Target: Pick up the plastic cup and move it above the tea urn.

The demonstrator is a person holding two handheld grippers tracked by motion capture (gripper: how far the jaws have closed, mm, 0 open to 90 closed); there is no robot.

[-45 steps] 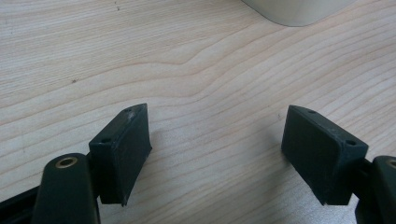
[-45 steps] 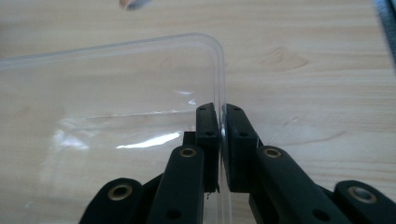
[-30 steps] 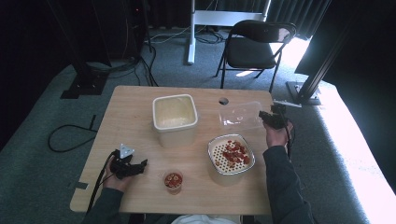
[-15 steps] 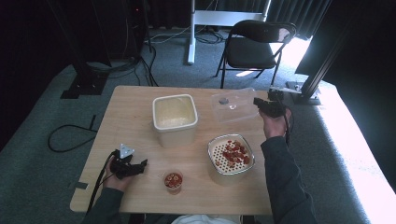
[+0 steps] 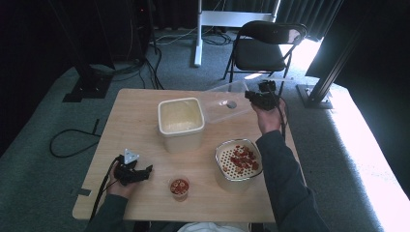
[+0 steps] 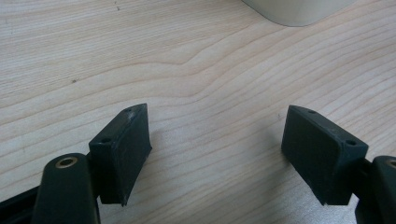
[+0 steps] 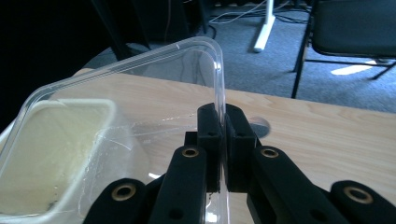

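We've got the clear lid (image 5: 227, 100) pinched by its edge in the right hand-held gripper (image 5: 255, 96), up beside the white tub (image 5: 180, 123). Lid's not on yet. Left hand-held gripper (image 5: 140, 172) sits wide and empty on the tabletop (image 5: 135, 108).

The bench (image 5: 145, 121) is pale wood with a smooth, matt face and a wavy grain that stands out in the left gripper view, where the black fingers (image 6: 122, 149) look like dull, slightly grainy rubber or plastic with brass-coloured rivets. The clear rectangular plastic lid (image 7: 140, 107) is glossy and thin, marked with fine scratches and catching the light on its rim, and the cream square plastic tub (image 5: 180, 123) beneath it has a smooth, soft-sheen wall. The white perforated bowl (image 5: 223, 174) by the bench's near right edge looks like smooth plastic, and the floor (image 5: 43, 111) is rough grey carpet.
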